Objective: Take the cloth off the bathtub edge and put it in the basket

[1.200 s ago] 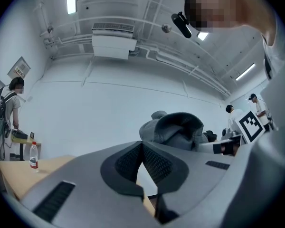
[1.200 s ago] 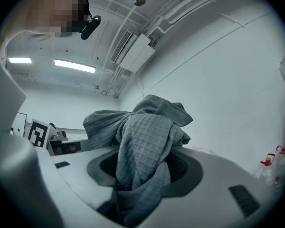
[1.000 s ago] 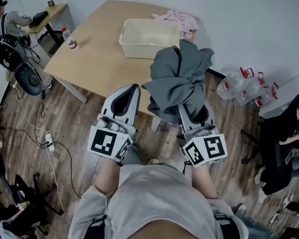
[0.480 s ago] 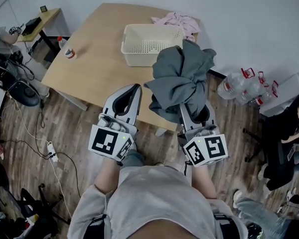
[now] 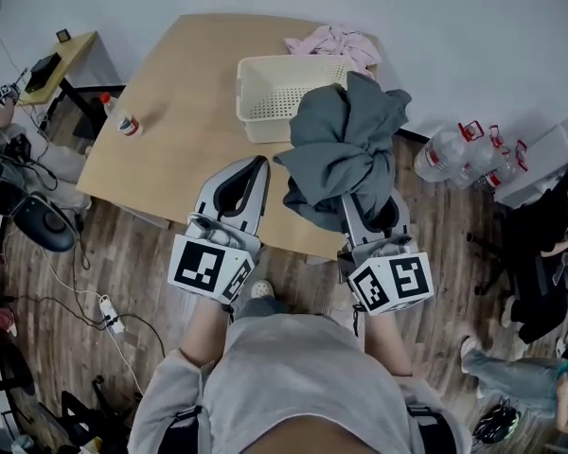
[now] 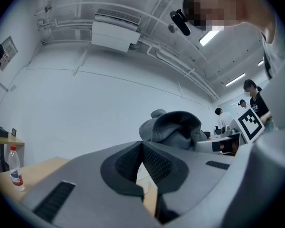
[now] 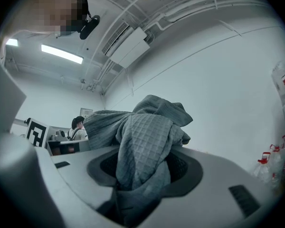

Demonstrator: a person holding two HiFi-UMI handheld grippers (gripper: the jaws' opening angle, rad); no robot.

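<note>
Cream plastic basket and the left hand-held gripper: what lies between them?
Nothing but bare tan wooden table, in the head view, from the left hand-held gripper to the cream plastic basket.

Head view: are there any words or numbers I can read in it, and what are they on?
No text here can be read.
Left marker cube and right marker cube: black-and-white square patterns, no letters.
Bottle label: too small to read.
Water jugs labels: too small to read.
Gray cloth: no print shows.
</note>
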